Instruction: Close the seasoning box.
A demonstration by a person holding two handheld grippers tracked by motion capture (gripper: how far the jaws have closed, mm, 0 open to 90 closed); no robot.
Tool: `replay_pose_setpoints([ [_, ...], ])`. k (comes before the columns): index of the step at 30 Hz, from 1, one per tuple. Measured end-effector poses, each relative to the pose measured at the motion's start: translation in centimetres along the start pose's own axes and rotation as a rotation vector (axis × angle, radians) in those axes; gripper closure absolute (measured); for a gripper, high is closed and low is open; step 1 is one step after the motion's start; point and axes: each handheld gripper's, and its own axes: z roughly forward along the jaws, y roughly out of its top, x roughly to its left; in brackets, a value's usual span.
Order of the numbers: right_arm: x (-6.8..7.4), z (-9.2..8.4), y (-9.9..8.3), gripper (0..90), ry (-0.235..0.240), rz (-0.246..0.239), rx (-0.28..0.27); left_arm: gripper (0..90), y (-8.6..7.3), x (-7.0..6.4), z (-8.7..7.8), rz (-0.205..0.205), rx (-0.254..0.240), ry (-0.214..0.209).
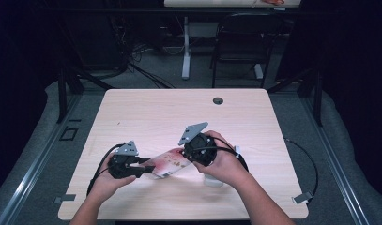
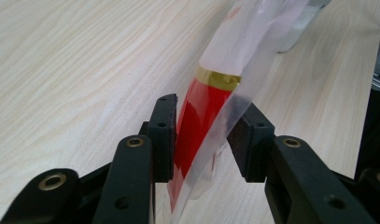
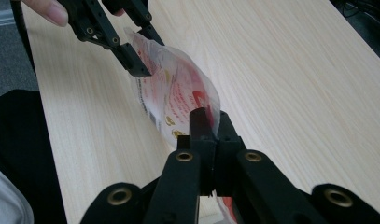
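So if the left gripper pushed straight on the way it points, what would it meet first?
The plastic bag: it already sits between the left gripper's open jaws. Farther along that line, the right gripper is shut on the bag's other end, though depth is hard to judge.

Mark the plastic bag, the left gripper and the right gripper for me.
plastic bag (image 3: 178,93): right gripper view, printed middle of the bag.
left gripper (image 2: 201,137): left gripper view, midway between its fingertips.
right gripper (image 3: 211,123): right gripper view, midway between its fingertips, clamped on the bag's edge.

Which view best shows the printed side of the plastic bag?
The right gripper view: the plastic bag shows its red print broadside. The left gripper view sees it edge-on, a red panel with a gold band; the high view, small between the grippers.
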Motion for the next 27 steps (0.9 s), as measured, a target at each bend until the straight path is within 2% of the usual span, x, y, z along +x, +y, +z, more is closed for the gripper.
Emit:
replay_pose_setpoints([
  [5,-0.1,-0.1,0.2,90.0,0.0,0.009,-0.008,62.8,0.2,-0.1,-0.5,0.006,-0.003,0.004],
  [9,-0.1,0.0,0.3,90.0,-0.002,0.002,0.007,61.1,0.3,-0.2,-0.8,-0.001,-0.032,-0.002],
  [12,0.0,0.1,0.3,90.0,-0.01,0.001,0.002,61.0,0.6,-0.5,-1.2,0.014,-0.048,0.006],
  [17,0.1,0.0,0.7,90.0,-0.015,-0.01,0.008,67.5,0.8,-0.7,-1.6,0.03,-0.048,0.024],
  [21,0.2,-0.2,1.0,90.0,-0.007,-0.014,0.001,75.3,0.7,-0.7,-1.6,0.044,-0.048,0.023],
  [27,0.3,-0.4,1.4,90.0,0.014,-0.011,-0.012,79.1,0.7,-0.8,-1.1,0.052,-0.036,0.004],
])
